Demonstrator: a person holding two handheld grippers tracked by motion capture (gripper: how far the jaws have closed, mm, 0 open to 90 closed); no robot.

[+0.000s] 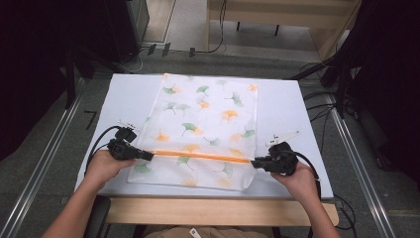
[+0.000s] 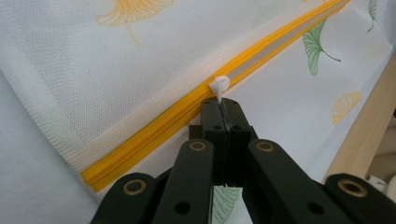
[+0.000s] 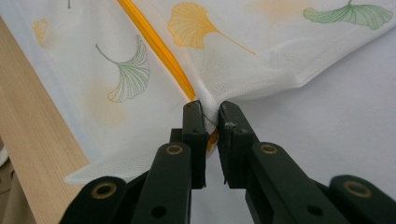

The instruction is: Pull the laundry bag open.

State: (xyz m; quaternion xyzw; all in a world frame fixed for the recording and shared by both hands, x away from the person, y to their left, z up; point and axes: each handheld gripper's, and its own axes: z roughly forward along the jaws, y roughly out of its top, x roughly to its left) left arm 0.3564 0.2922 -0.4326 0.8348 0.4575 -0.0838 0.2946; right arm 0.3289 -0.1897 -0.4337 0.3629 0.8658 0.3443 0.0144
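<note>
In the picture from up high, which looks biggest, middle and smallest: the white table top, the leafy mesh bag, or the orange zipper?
1. White table top: biggest; it shows on all sides of the bag.
2. Leafy mesh bag: middle; it covers the table's central part.
3. Orange zipper: smallest; a thin line across the bag.

White mesh bag (image 1: pixel 208 124) with green-orange leaves, orange zipper (image 1: pixel 198 154)

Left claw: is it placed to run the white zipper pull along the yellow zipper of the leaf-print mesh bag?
Probably yes. The left claw is shut on the white zipper pull, the yellow zipper lies straight with nothing on it, and the right claw pins the leaf-print mesh bag at the far end.
</note>
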